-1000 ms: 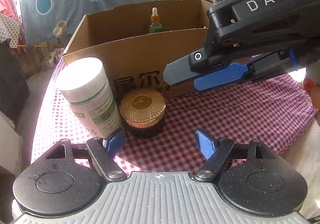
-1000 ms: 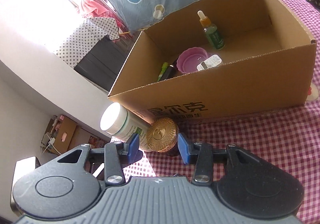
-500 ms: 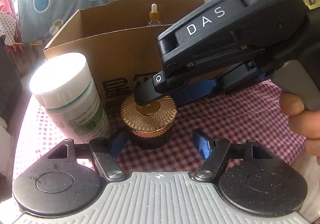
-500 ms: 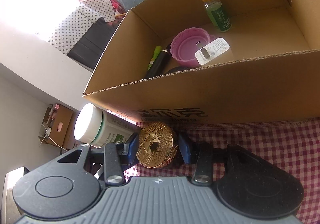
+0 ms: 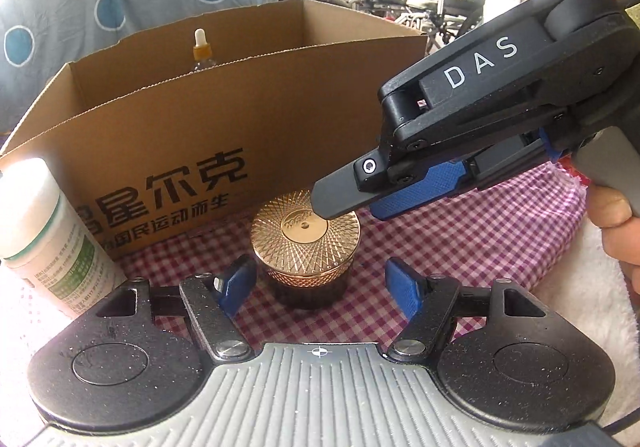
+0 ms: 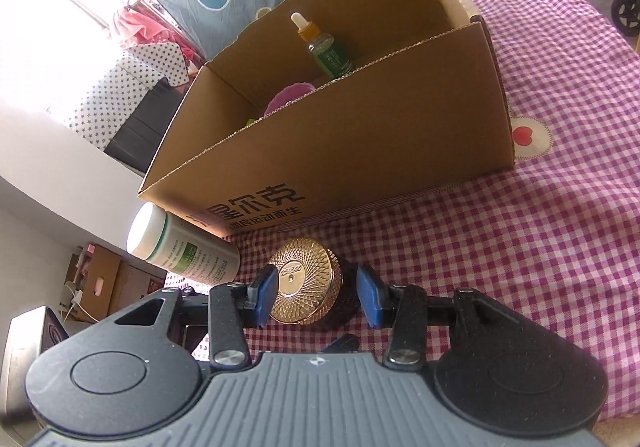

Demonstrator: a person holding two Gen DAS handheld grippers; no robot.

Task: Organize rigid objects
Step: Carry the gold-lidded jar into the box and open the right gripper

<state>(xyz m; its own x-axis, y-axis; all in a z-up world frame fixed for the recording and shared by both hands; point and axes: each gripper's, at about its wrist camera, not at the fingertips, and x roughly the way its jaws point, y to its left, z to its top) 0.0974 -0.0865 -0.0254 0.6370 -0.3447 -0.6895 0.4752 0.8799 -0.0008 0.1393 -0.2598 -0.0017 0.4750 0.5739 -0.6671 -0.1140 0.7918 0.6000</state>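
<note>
A dark jar with a gold faceted lid (image 5: 305, 243) stands on the checked cloth in front of the cardboard box (image 5: 224, 135). My left gripper (image 5: 320, 283) is open, its blue pads either side of the jar with gaps. My right gripper (image 6: 318, 301) is open around the same jar (image 6: 304, 287), pads close to its sides; in the left wrist view its fingers (image 5: 344, 199) hang over the lid. A white bottle with a green label (image 5: 44, 239) stands left of the jar, also in the right wrist view (image 6: 180, 247).
The box (image 6: 360, 135) holds a green dropper bottle (image 6: 324, 47), a purple round container (image 6: 292, 95) and other small items. The pink checked cloth (image 6: 540, 227) extends right of the box. A white towel edge (image 5: 592, 287) lies at the right.
My right gripper has pulled back and up from the box, and its pads now sit a little wider around the jar. My left gripper has shifted right, so the white bottle is at the far left.
</note>
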